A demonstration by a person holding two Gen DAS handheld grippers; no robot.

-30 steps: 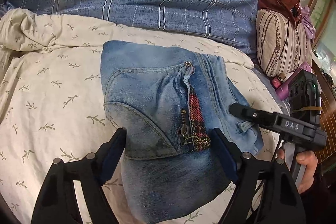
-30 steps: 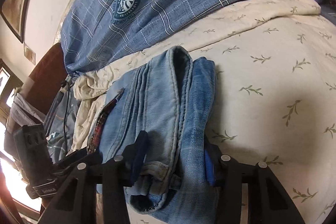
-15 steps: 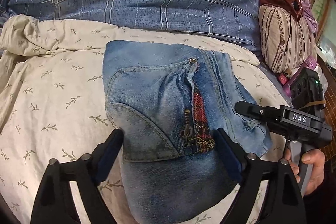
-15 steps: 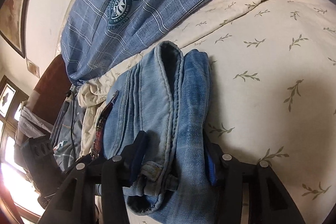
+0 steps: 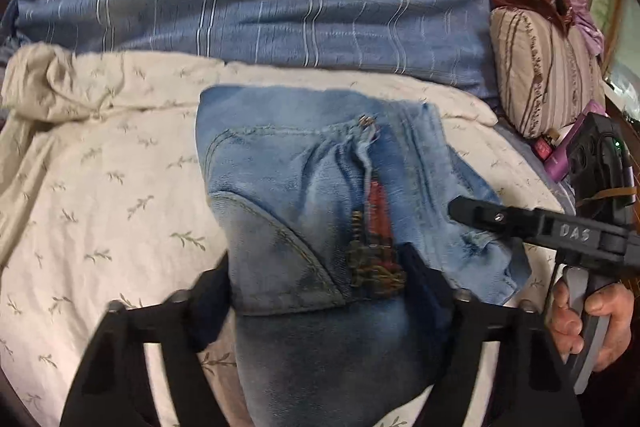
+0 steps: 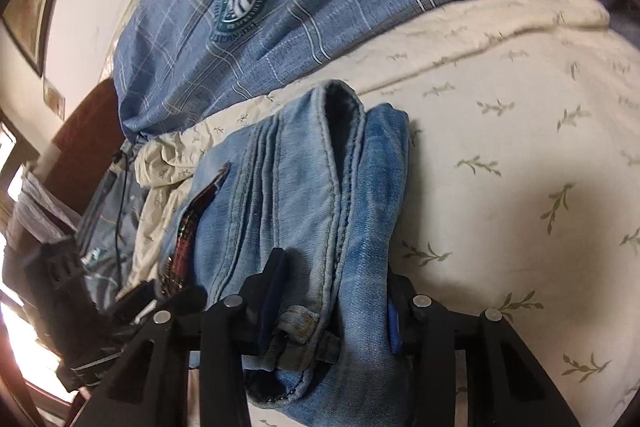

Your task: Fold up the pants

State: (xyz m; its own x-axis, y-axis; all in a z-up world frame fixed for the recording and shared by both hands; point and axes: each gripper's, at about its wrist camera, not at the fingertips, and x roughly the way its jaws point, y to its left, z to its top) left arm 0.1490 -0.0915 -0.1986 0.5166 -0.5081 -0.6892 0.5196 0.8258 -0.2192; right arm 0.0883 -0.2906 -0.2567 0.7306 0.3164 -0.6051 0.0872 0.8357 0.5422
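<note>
The folded light blue jeans (image 5: pixel 304 195) lie on the cream leaf-print bedspread (image 5: pixel 104 195), with a red plaid patch near the fly. My left gripper (image 5: pixel 320 287) is open, its jaws straddling the near end of the bundle. My right gripper (image 6: pixel 332 291) is open too, its jaws on either side of the stacked denim layers (image 6: pixel 320 195) at the bundle's side. In the left wrist view the right gripper (image 5: pixel 476 211) reaches in from the right, held by a hand (image 5: pixel 592 327).
A blue plaid duvet (image 5: pixel 260 7) with a crest lies behind the jeans. A striped pillow (image 5: pixel 548 67) with a maroon item on it sits at the right. A dark wooden headboard (image 6: pixel 84 123) and wall are beyond the bed.
Both grippers have drawn back slightly along the jeans. The jeans stay folded in place and both jaws stay apart.
</note>
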